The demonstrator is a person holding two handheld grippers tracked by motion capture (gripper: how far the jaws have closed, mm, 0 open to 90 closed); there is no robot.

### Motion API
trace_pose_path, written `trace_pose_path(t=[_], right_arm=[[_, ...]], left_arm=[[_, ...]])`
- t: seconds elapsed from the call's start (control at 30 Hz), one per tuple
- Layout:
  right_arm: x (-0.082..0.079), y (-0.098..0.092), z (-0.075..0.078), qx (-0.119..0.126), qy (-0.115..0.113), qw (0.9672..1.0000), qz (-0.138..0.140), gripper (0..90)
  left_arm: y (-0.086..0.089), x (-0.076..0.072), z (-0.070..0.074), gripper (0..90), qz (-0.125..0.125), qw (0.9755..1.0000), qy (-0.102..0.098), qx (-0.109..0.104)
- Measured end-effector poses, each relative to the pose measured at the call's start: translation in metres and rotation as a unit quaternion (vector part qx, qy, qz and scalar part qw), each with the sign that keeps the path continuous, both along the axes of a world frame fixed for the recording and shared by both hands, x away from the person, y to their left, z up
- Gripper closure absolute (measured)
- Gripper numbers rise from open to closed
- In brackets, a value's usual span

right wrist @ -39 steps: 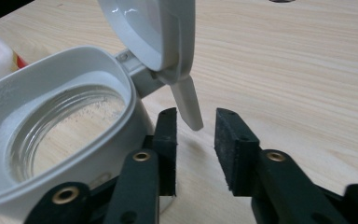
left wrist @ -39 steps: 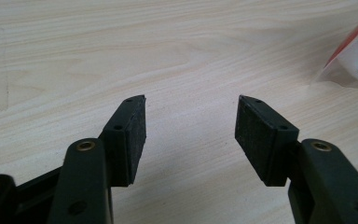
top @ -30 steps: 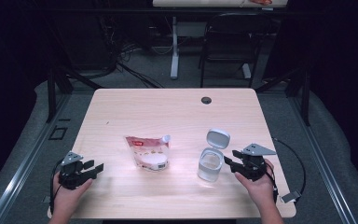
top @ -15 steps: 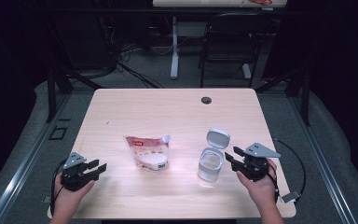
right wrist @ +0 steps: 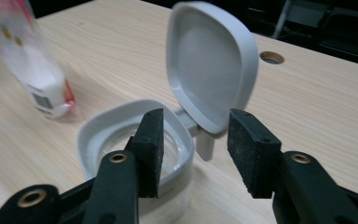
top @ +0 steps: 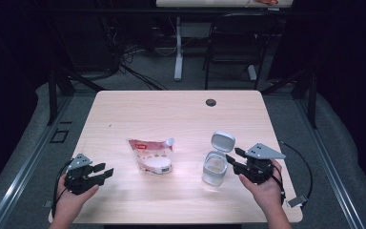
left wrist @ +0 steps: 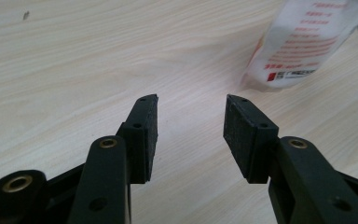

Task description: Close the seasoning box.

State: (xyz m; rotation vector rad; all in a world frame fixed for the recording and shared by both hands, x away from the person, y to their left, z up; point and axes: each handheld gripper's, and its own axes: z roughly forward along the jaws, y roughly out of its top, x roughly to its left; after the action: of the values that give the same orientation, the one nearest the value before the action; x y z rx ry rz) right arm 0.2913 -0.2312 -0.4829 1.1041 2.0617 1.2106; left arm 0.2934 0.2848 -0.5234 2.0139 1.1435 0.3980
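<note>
A white pouch [top: 151, 156] with red print lies flat at the table's middle. To its right stands a clear jar [top: 215, 171] with its grey flip lid [top: 222, 141] hinged up. My left gripper [top: 106, 171] hovers near the front left corner, pointing toward the pouch [left wrist: 303, 42]. Its jaws are open, have just been opening, and hold nothing [left wrist: 191, 105]. My right gripper [top: 232, 160] is just right of the jar, open and a little short of it. In the right gripper view [right wrist: 196, 121] the jar rim [right wrist: 98, 126] and raised lid [right wrist: 209, 60] sit beyond the pads.
The light wooden table [top: 171, 114] has a round cable hole [top: 211, 102] at the back. A chair [top: 233, 45] and desk legs stand beyond the far edge. Cables trail from both grippers near the front corners. The pouch [right wrist: 32, 65] lies left of the jar.
Both grippers have lifted a little off the table. The pouch and the jar lie where they were.
</note>
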Motion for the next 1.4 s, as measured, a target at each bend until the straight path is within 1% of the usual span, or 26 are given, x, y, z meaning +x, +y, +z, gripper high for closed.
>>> trace_pose_path(t=[0.1, 0.13, 0.17, 0.2, 0.23, 0.27, 0.3, 0.33, 0.37, 0.4, 0.43, 0.53, 0.57, 0.67, 0.77, 0.83, 0.9, 1.0, 1.07, 1.1, 1.13, 1.17, 1.27, 1.37, 1.4], right_arm=[[0.001, 0.004, 0.004, 0.014, -0.003, 0.9997, 0.02, 59.1], [0.002, 0.005, 0.005, 0.013, -0.001, 0.9996, 0.023, 60.0], [0.002, 0.007, 0.006, 0.009, -0.002, 0.9996, 0.028, 61.1], [0.003, 0.01, 0.007, 0.008, -0.001, 0.9995, 0.03, 62.7], [0.004, 0.012, 0.007, 0.007, 0.001, 0.9994, 0.035, 63.8], [0.004, 0.014, 0.008, 0.004, 0.001, 0.9993, 0.038, 64.6], [0.005, 0.016, 0.008, 0.003, 0.0, 0.9993, 0.038, 65.1], [0.005, 0.018, 0.009, 0.002, 0.001, 0.9991, 0.042, 65.3], [0.006, 0.021, 0.009, 0.003, 0.002, 0.999, 0.045, 65.4], [0.006, 0.023, 0.01, 0.004, 0.003, 0.9988, 0.049, 65.4], [0.006, 0.023, 0.01, 0.004, 0.003, 0.9988, 0.049, 65.4], [0.008, 0.035, 0.014, 0.005, 0.003, 0.9978, 0.066, 67.2], [0.008, 0.038, 0.015, 0.007, 0.004, 0.9974, 0.072, 67.7], [0.01, 0.048, 0.018, 0.003, 0.004, 0.9961, 0.088, 68.3], [0.013, 0.056, 0.019, 0.008, 0.006, 0.9952, 0.097, 68.4], [0.014, 0.058, 0.019, 0.009, 0.006, 0.9949, 0.1, 68.2], [0.016, 0.067, 0.021, 0.013, 0.007, 0.9937, 0.111, 67.6], [0.018, 0.075, 0.024, 0.018, 0.006, 0.992, 0.125, 67.1], [0.019, 0.078, 0.024, 0.019, 0.005, 0.9914, 0.129, 67.0], [0.022, 0.084, 0.025, 0.022, 0.009, 0.9902, 0.138, 66.4], [0.023, 0.087, 0.025, 0.024, 0.008, 0.9897, 0.141, 66.3], [0.023, 0.087, 0.025, 0.024, 0.008, 0.9897, 0.141, 66.3], [0.028, 0.098, 0.025, 0.023, 0.009, 0.9879, 0.153, 66.3], [0.03, 0.103, 0.024, 0.024, 0.009, 0.9872, 0.157, 66.3], [0.031, 0.105, 0.024, 0.024, 0.008, 0.9869, 0.159, 66.3]], left_arm=[[-0.005, 0.0, 0.01, 55.5, -0.01, 0.9999, -0.01, -0.005], [-0.005, 0.0, 0.01, 56.0, -0.01, 0.9999, -0.01, -0.005], [-0.007, 0.0, 0.018, 57.1, -0.017, 0.9996, -0.017, -0.012], [-0.007, 0.0, 0.018, 57.5, -0.017, 0.9996, -0.017, -0.012], [-0.009, 0.0, 0.021, 58.3, -0.02, 0.9995, -0.019, -0.015], [-0.012, 0.001, 0.028, 58.7, -0.028, 0.9991, -0.025, -0.02], [-0.012, 0.001, 0.028, 59.0, -0.028, 0.9991, -0.025, -0.02], [-0.015, 0.002, 0.033, 59.0, -0.035, 0.9988, -0.026, -0.021], [-0.015, 0.002, 0.033, 59.0, -0.035, 0.9988, -0.026, -0.021], [-0.019, 0.004, 0.038, 59.0, -0.041, 0.9985, -0.028, -0.022], [-0.019, 0.004, 0.038, 59.4, -0.041, 0.9985, -0.028, -0.022], [-0.028, 0.009, 0.047, 60.4, -0.06, 0.9974, -0.029, -0.028], [-0.028, 0.009, 0.047, 60.5, -0.06, 0.9974, -0.029, -0.028], [-0.036, 0.011, 0.053, 60.5, -0.076, 0.9961, -0.036, -0.026], [-0.045, 0.016, 0.061, 61.4, -0.086, 0.9949, -0.042, -0.032], [-0.047, 0.017, 0.062, 61.4, -0.088, 0.9947, -0.043, -0.032], [-0.053, 0.021, 0.067, 61.9, -0.094, 0.9942, -0.043, -0.029], [-0.058, 0.024, 0.07, 61.8, -0.098, 0.9937, -0.046, -0.03], [-0.059, 0.025, 0.071, 61.7, -0.099, 0.9935, -0.047, -0.031], [-0.062, 0.028, 0.072, 61.8, -0.101, 0.9931, -0.046, -0.036], [-0.062, 0.028, 0.072, 61.8, -0.101, 0.9931, -0.046, -0.036], [-0.063, 0.029, 0.073, 61.8, -0.104, 0.9928, -0.046, -0.037], [-0.065, 0.033, 0.073, 63.3, -0.113, 0.9918, -0.044, -0.04], [-0.066, 0.034, 0.073, 64.1, -0.113, 0.9916, -0.043, -0.045], [-0.066, 0.034, 0.073, 64.4, -0.115, 0.9915, -0.044, -0.044]])
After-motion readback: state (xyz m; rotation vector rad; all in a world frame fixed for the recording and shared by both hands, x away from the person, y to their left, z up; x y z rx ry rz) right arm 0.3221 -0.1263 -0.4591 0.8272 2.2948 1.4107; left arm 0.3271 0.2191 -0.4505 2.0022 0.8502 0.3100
